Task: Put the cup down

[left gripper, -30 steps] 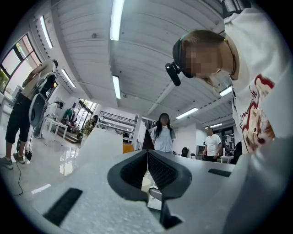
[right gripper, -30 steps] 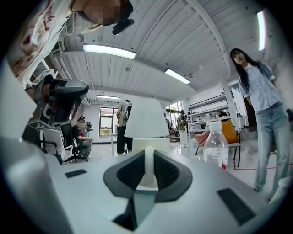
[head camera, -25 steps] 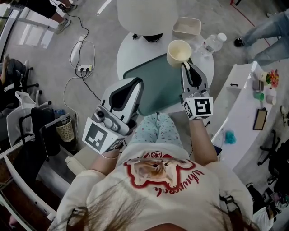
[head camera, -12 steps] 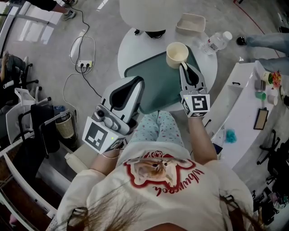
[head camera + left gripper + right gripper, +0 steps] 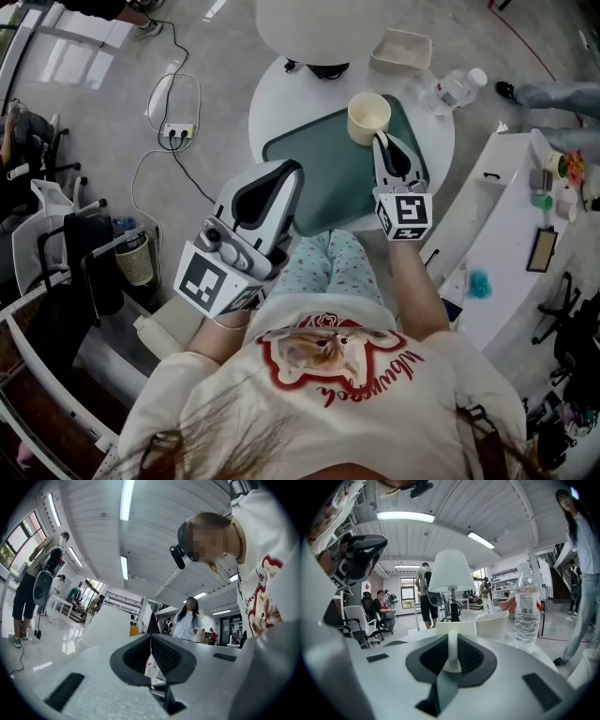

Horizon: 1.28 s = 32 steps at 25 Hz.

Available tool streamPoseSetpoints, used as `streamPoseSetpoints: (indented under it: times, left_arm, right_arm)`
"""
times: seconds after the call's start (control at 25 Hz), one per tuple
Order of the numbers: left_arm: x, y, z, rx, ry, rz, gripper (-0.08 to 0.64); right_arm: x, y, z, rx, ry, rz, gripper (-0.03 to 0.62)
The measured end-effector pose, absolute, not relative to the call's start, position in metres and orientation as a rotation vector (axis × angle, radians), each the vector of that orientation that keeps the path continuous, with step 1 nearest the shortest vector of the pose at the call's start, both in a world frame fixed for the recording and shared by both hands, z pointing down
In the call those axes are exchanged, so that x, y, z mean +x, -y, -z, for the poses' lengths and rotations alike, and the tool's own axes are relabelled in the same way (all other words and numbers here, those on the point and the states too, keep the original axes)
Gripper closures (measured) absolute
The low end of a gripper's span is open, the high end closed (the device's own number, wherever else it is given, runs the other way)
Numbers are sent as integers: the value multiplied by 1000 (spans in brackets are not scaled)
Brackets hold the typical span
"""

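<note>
We note the left gripper [image 5: 286, 172] raised over the person's lap, off the near left corner of the dark green rectangular tray [image 5: 319, 178]. In the left gripper view its jaws stand together with nothing between them [image 5: 150, 641]; only a sliver of the room shows through the seam.

The tray lies on the round white table [image 5: 281, 108]. The cream-coloured handled cup [image 5: 368, 114] is at the tray's far right corner, upright, mouth up, and we see nothing inside it. Its long axis runs vertical. The handle points back toward the tray's near edge and the person. We cannot tell whether the base touches the tray or hangs just above it.

The right gripper [image 5: 378, 139] reaches in from the near side. In the right gripper view its jaws are clamped on the cup's pale handle [image 5: 452, 656], which stands vertical between the dark pads.

We judge the cup to be stiff, light and smooth-walled, possibly brittle. It may swing about the thin handle if the grip eases early. The handle is the sound place to hold, and the base should meet the tray flat before release.

Right of the tray, a clear plastic water bottle [image 5: 450, 91] lies by the table's far right edge, well clear of the cup. A beige rectangular tub [image 5: 400, 52] sits beyond the tray's far edge.
</note>
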State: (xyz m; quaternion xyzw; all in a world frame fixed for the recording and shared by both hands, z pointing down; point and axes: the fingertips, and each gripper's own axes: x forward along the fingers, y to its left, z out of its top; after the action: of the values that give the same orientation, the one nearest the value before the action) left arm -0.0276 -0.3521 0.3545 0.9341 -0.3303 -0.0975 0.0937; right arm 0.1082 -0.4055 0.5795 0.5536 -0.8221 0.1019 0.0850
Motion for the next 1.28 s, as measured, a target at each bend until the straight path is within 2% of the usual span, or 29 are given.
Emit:
streamPoseSetpoints:
  times: [1.28]
  left_arm:
    - [-24, 352, -342, 2793, 994, 298, 543]
  right_arm:
    - [100, 391, -611, 1621, 2297, -428, 534]
